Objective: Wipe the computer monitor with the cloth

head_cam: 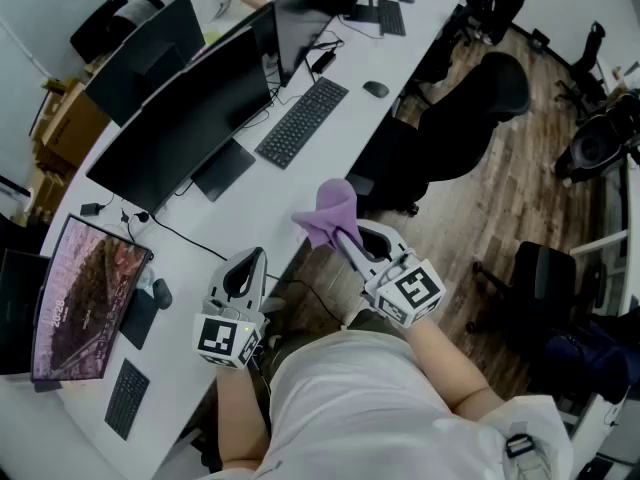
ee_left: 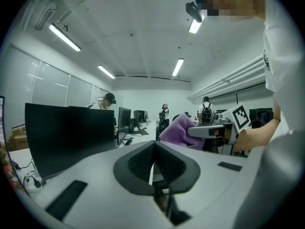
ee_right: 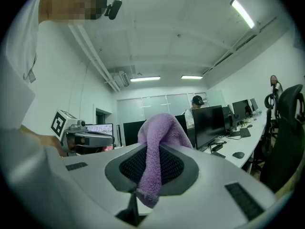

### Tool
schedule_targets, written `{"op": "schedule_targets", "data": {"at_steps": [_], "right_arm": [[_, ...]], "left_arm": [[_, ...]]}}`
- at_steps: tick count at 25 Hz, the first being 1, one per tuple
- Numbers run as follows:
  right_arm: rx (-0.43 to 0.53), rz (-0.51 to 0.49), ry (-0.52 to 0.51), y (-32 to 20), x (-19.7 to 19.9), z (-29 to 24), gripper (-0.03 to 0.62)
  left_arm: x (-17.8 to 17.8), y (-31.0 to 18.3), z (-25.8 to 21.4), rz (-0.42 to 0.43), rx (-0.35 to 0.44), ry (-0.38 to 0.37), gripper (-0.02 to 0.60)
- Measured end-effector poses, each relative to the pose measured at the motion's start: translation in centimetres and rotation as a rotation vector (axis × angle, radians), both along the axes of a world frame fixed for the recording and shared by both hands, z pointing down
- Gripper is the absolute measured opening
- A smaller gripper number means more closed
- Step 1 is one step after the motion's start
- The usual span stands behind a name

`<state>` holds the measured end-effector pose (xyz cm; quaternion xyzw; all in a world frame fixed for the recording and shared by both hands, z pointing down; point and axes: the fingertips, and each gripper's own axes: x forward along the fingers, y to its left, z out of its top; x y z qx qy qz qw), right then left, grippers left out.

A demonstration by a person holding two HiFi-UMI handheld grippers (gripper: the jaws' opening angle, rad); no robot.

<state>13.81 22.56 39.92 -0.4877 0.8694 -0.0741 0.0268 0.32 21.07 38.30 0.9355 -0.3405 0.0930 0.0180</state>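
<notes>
In the head view, my right gripper [head_cam: 342, 236] is clamped on a bunched purple terry cloth [head_cam: 330, 211]. It is raised off the edge of the long white desk [head_cam: 345, 128], above the floor side. The cloth sticks out past the jaw tips, pointing away from me and slightly left. My left gripper [head_cam: 248, 260] is over the desk edge just beside it, empty. The wide black computer monitor [head_cam: 185, 118] stands well ahead on the desk. Its long side runs along the desk, its dark screen faces the chair side, and a black keyboard [head_cam: 303, 120] lies in front of it.

In the left gripper view, my jaws are pressed together with nothing between them. The dark monitor [ee_left: 66, 135] is to the left and the cloth [ee_left: 177, 129] to the right, near the jaw tips.

In the right gripper view, the jaws pinch the cloth [ee_right: 158, 151]. It lies lengthwise along their seam, humped over the tips, with its loose end hanging toward the camera.
</notes>
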Motion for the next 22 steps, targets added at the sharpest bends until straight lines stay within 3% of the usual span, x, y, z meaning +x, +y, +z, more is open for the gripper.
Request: {"op": "schedule_targets", "data": {"at_steps": [8,14,22], "right_arm": [[-0.025,-0.031,-0.046,1.0,3.2,1.0,0.054],[-0.052,-0.038,-0.083,0.1,3.7,1.9,0.055],[-0.087,-0.038,-0.038,-5.9,3.7,3.6,0.057]], "left_arm": [[2.4,0.4,0.7,-0.053,-0.028,0.004,-0.005],[2.2,-0.1,2.1,-0.063,-0.106,0.021,-0.003],[2.3,-6.0,4.4,-0.063,-0.133,0.036,-0.003]]}}
